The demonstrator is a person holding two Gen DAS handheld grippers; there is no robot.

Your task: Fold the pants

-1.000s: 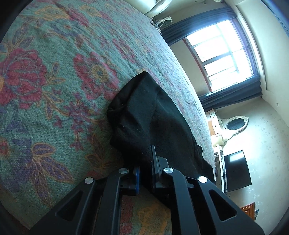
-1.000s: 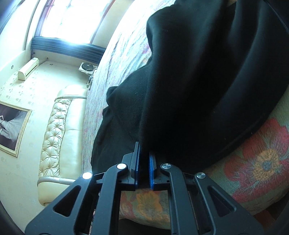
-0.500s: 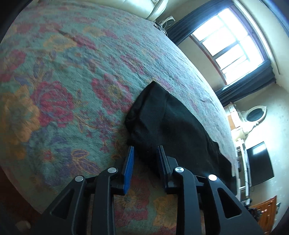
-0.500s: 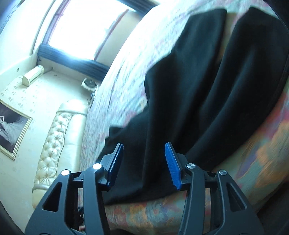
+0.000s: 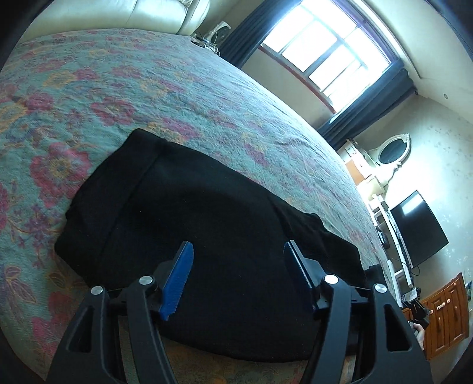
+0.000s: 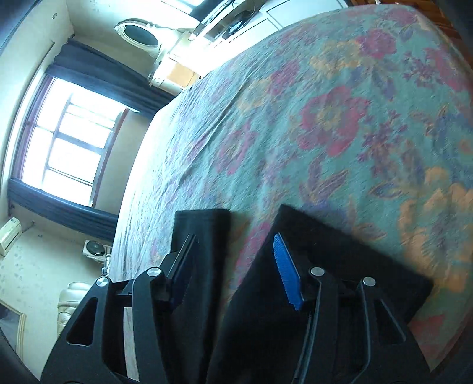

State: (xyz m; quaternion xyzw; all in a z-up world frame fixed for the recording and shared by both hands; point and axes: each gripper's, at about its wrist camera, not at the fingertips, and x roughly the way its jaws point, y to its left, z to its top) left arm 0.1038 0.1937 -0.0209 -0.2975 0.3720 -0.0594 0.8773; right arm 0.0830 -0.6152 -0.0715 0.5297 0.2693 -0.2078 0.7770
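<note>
Both grippers have let go of the black pants (image 5: 207,236), left gripper (image 5: 238,260) and right gripper (image 6: 233,257) jaws opening, nothing between them. Pants lie along the floral bedspread's (image 5: 177,88) near edge, legs (image 6: 204,236) apart, laid out for folding.

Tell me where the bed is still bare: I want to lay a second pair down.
The floral bedspread is bare from the black pants up to the cream headboard and across to the window side. A narrow bare strip runs between the two legs. The near edge is crowded by pants.
</note>
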